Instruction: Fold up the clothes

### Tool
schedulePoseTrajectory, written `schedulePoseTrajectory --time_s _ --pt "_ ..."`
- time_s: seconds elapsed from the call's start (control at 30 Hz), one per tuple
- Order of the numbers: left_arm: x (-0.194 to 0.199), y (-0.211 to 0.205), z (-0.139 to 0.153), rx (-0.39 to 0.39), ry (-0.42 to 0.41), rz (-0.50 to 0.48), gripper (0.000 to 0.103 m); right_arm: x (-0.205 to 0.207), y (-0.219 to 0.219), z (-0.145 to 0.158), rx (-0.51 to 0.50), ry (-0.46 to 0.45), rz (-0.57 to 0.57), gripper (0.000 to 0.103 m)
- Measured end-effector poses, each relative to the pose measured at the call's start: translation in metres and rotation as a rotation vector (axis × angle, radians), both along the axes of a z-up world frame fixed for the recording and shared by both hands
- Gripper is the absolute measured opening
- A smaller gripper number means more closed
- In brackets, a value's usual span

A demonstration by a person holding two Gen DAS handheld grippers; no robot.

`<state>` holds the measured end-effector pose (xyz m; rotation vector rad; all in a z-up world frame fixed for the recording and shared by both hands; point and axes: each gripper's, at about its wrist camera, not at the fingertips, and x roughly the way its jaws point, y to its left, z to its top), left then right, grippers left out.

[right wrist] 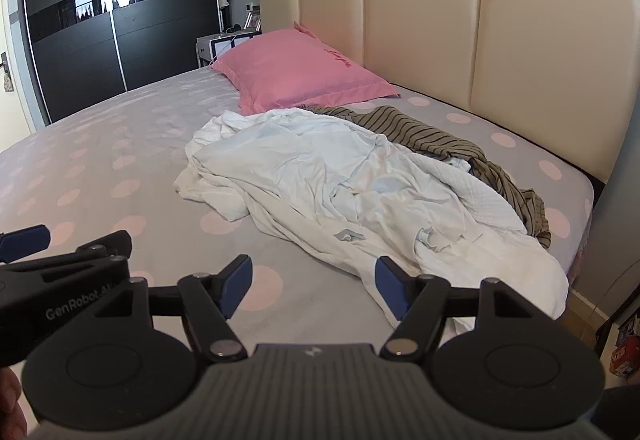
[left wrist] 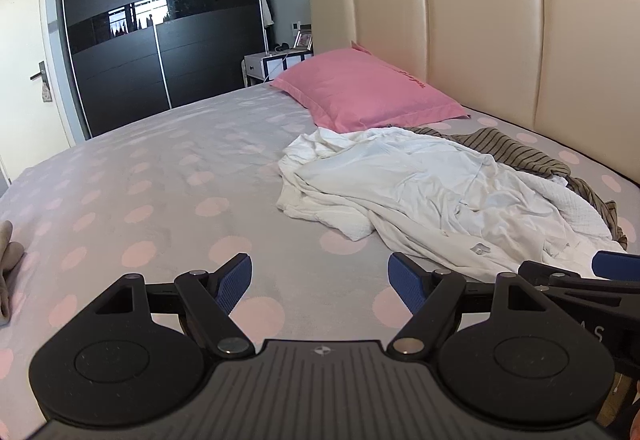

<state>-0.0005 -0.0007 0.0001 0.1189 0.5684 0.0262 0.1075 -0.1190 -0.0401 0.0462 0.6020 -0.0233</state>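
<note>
I have both grippers low over the bed, side by side, and both stand wide open with nothing between the fingers. The left gripper point(left wrist: 320, 282) faces bare sheet; the right gripper point(right wrist: 314, 288) has the hem of the white garment point(right wrist: 340, 184) just ahead of its right finger.

The clothes pile lies ahead and to the right of my left jaws, and ahead, slightly right, of my right jaws, so the right gripper is the nearer one. The white garment is crumpled, not folded, and runs long from far-left, near the pillow point(right wrist: 296, 74), to near-right, where it reaches the bed's edge. A striped garment point(right wrist: 448, 138) lies beyond and partly under it, toward the headboard point(right wrist: 420, 20). At the far left of my left view, a beige cloth point(left wrist: 8, 272) sits on the sheet; I cannot tell whether it is folded.

The sheet point(left wrist: 160, 168) is flat, grey with pink dots, and open to the left of my jaws, which I judge gives room to spread a garment. A dark wardrobe point(left wrist: 156, 12) and a door point(left wrist: 24, 52) stand beyond the bed.
</note>
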Motion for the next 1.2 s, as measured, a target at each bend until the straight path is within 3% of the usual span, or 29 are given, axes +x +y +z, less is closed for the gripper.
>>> schedulePoseTrajectory --time_s 0.53,1.2 --pt "-0.007 0.019 0.002 -0.058 0.016 0.036 0.074 -0.003 0.017 0.0 0.048 0.019 0.009 0.071" --pt "-0.014 0.023 -0.001 -0.065 0.032 0.055 0.074 -0.008 0.022 0.001 0.067 0.01 0.008 0.071"
